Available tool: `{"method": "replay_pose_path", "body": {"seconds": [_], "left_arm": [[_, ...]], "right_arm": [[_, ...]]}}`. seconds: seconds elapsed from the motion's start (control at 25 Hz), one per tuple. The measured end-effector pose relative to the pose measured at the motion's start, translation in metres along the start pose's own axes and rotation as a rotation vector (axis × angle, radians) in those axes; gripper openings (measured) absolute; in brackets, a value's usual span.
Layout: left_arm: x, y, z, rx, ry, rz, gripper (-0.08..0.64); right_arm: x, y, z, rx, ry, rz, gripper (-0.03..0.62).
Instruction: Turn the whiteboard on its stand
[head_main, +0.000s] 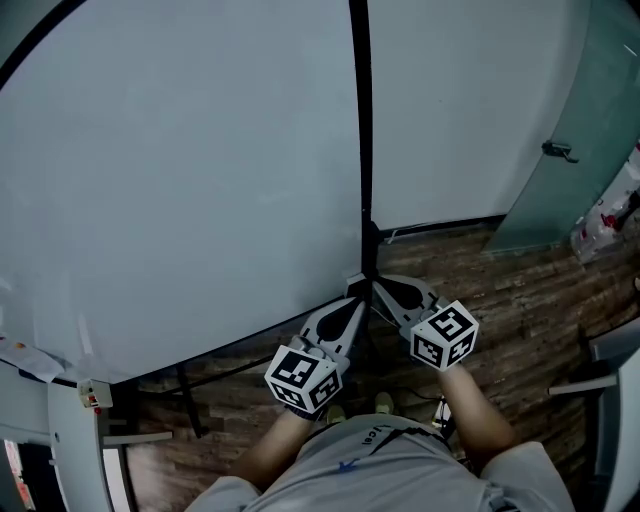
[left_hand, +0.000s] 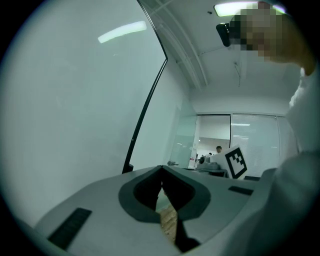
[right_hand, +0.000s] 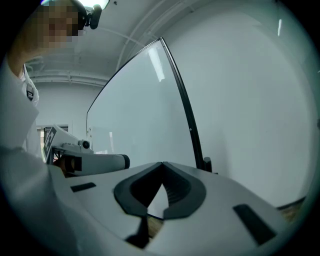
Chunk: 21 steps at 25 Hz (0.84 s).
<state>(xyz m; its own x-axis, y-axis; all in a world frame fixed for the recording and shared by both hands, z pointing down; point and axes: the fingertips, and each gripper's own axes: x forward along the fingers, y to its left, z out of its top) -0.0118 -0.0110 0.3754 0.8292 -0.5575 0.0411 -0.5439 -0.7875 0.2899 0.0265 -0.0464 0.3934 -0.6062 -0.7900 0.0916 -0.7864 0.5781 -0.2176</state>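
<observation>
The whiteboard (head_main: 180, 180) fills the left of the head view, its black side frame (head_main: 360, 120) running straight down the middle. Both grippers sit at the frame's lower end. My left gripper (head_main: 355, 292) is just left of it and my right gripper (head_main: 380, 287) just right of it, tips almost together. Along the left gripper (left_hand: 161, 168) the jaws meet at the tips with nothing between, and the frame (left_hand: 145, 115) rises beyond them. The right gripper (right_hand: 163, 164) is likewise shut and empty, with the frame (right_hand: 182, 100) just past its tips.
A white wall stands right of the board, then a glass door with a handle (head_main: 560, 150). The floor is dark wood planks (head_main: 520, 290). The stand's grey upright (head_main: 75, 440) is at lower left. The person's shoes (head_main: 383, 403) are below the grippers.
</observation>
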Motion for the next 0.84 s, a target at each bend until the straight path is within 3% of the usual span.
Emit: {"method": "replay_pose_path", "body": {"seconds": [0.84], "left_arm": [[-0.003, -0.004, 0.004, -0.001, -0.020, -0.008, 0.012]], "right_arm": [[-0.009, 0.019, 0.009, -0.033, -0.015, -0.009, 0.014]]}}
